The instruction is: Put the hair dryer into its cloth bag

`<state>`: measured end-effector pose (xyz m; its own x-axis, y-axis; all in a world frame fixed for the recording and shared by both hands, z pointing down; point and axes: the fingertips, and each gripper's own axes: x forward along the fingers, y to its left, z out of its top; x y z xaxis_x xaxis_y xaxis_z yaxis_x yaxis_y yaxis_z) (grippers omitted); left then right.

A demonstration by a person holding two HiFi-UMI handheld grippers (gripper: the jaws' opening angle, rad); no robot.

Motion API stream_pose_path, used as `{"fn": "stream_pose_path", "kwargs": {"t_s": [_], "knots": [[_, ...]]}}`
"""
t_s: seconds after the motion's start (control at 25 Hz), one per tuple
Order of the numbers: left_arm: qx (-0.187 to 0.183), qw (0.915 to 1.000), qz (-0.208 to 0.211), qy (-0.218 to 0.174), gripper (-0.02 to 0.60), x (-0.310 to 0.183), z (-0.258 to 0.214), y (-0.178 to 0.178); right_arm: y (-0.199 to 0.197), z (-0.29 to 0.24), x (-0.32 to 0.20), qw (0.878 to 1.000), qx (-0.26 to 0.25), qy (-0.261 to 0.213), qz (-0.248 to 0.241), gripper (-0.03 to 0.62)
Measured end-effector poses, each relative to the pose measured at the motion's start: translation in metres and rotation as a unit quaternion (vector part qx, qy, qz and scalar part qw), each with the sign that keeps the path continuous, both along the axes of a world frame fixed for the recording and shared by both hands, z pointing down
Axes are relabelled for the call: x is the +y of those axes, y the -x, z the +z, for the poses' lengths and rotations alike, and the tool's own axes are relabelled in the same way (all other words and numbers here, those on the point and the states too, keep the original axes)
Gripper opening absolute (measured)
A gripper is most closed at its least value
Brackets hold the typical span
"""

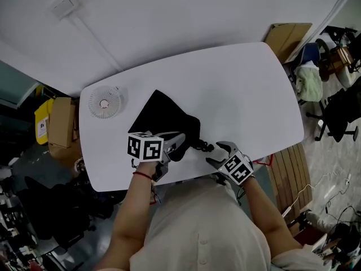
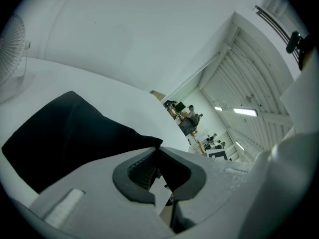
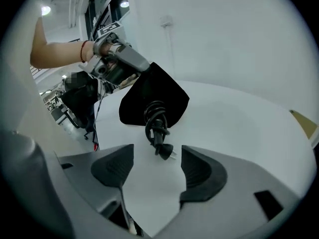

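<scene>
Here, the chief risk is judged to lie in the loose cord (image 3: 155,118). If the coil were caught badly by the right tongs (image 3: 158,156), its loops could be pulled open, or the hair dryer dragged back out of the cloth bag (image 1: 161,114). A second risk is that the thin cloth could slip from the left tongs (image 2: 158,151), so that the bag's mouth would fall shut against whatever is pushed in.

The left tongs are closed on the bag's near edge, at its mouth. The right tongs are spread wide and empty, just outside that mouth. They are aimed at the plug (image 3: 166,152), which lies untouched on the table (image 1: 242,89) just ahead of the gap between the jaws. The body of the hair dryer is not seen. It is judged to be inside the bag already, where the cloth bulges, with only the coiled cord and plug left outside.
</scene>
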<state>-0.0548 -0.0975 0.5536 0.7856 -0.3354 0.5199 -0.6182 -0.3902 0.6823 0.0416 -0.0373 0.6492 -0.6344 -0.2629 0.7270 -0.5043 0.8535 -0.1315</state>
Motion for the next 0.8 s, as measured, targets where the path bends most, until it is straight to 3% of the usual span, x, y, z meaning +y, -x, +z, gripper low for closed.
{"fn": "stream_pose_path", "kwargs": {"t_s": [0.12,0.2,0.4,0.8], "knots": [[0.002,0.9999,-0.01,0.004,0.025,-0.003,0.0,0.005,0.009,0.003,-0.003,0.999,0.0,-0.029,-0.018,0.259],[0.003,0.9999,-0.014,0.006,0.025,-0.004,0.0,0.006,0.016,0.007,-0.009,0.997,0.027,-0.059,-0.041,0.202],[0.002,0.9998,-0.017,0.007,0.025,-0.004,-0.002,0.006,0.022,0.011,-0.013,0.988,0.074,-0.096,-0.1,0.16],[0.03,0.9995,-0.01,-0.002,0.025,0.0,-0.016,-0.003,0.052,-0.025,-0.018,0.993,0.033,-0.087,-0.076,0.152]]}}
